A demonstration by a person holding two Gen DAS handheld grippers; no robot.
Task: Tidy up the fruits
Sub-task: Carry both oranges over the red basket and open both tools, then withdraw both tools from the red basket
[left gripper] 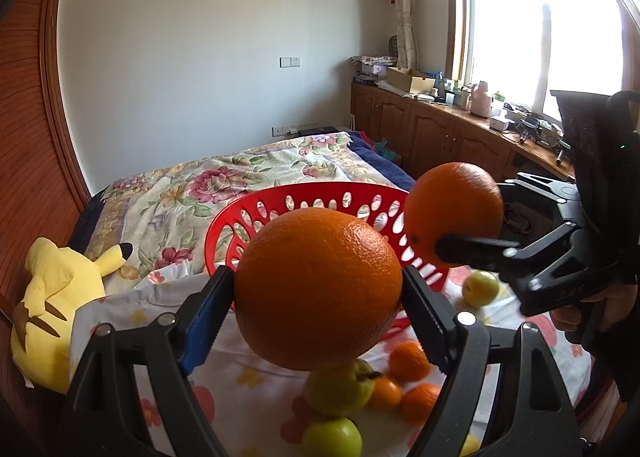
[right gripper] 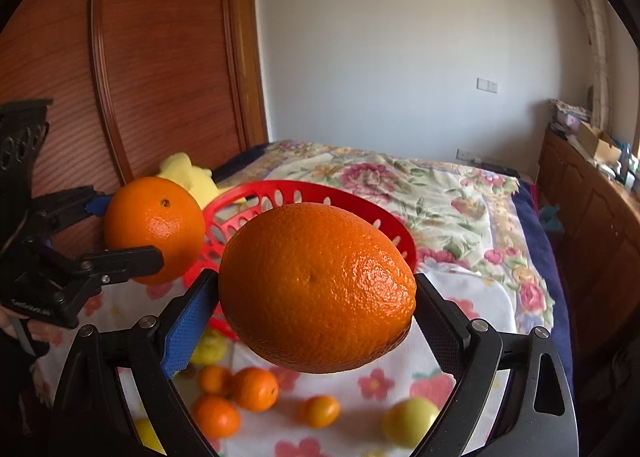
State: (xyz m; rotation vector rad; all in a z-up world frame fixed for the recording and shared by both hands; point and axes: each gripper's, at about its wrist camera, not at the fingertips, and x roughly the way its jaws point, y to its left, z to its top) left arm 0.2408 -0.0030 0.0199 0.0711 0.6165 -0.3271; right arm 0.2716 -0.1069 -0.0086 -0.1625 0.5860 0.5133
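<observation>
Two hand-held grippers raised above a bed (left gripper: 256, 173), each clamped on a large orange. Left gripper (left gripper: 318, 289) spread wide around a round orange (left gripper: 318, 289), blue and black pads pressed to its two sides, fruit lifted clear of the bedding. Right gripper (right gripper: 316, 297) likewise spread wide on an oval orange (right gripper: 316, 289), gripped at both ends and held in the air. Seen from the left wrist, right gripper (left gripper: 460, 225) and its orange (left gripper: 454, 209) just beside the far-right rim of a red perforated basket (left gripper: 320, 197); seen from the right wrist, left gripper (right gripper: 132, 229) and its orange (right gripper: 154, 227) beside the basket's (right gripper: 304, 189) left rim. Basket resting on a floral quilt, tilted up towards the cameras. Below the held fruit, loose on a white flower-print sheet (right gripper: 460, 297): several small tangerines (right gripper: 254, 389) and yellow-green apples (left gripper: 338, 389), near one another, some touching. One more yellow-green fruit (left gripper: 480, 288) apart from the cluster, near the basket's right side. Yellow plush toy (left gripper: 60, 297) lying at the bed's left edge against a wooden wardrobe (right gripper: 160, 57). Part of a hand (left gripper: 592, 309) on the right gripper's handle.
</observation>
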